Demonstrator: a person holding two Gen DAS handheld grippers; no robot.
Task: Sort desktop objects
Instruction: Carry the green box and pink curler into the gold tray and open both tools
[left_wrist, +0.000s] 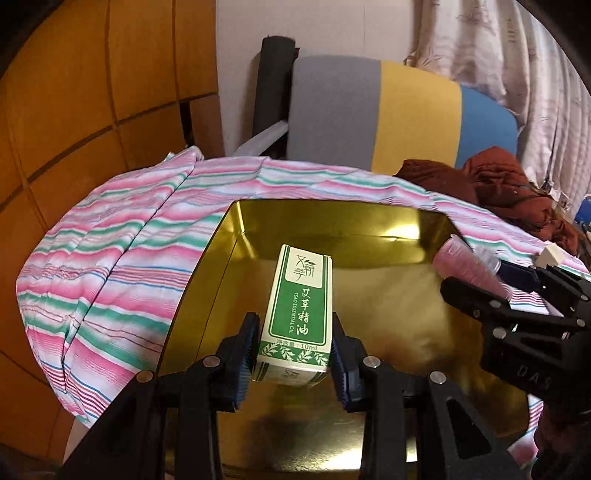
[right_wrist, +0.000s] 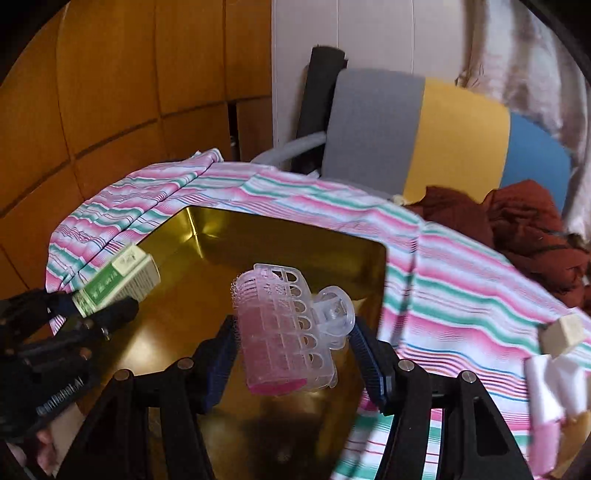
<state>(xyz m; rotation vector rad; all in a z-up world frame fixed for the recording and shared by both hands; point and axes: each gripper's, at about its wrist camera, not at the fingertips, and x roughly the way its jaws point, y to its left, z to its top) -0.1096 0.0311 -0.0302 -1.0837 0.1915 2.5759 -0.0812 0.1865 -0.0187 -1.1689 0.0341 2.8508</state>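
Both hand-held grippers were over the gold tin tray (left_wrist: 236, 221), which sat on the striped cloth (left_wrist: 110, 258) covering the counter.

The left hand-held gripper (left_wrist: 293, 354) was clenched on the green and white essential-oil box (left_wrist: 295, 306), pads pressing its two sides, the box held above the tray floor and not yet set down.

The right hand-held gripper (right_wrist: 291, 354) carried the pink hair roller (right_wrist: 280, 332) in its clear clip. The left pad met the roller; the right pad appeared to sit just beside the clip's round tab, so whether the hold was still firm could not be told for certain. The roller hung over the tray's right half.

The tray floor, as far as visible, held nothing. In my judgement the sorting was at an early stage: two items had arrived at the tray, neither deposited.

Still outstanding on the cloth to the right: a small cream cube (right_wrist: 563, 332) and white and pink packets (right_wrist: 550, 391). The rust-coloured fabric heap (right_wrist: 524, 218) beyond did not look like part of the job.
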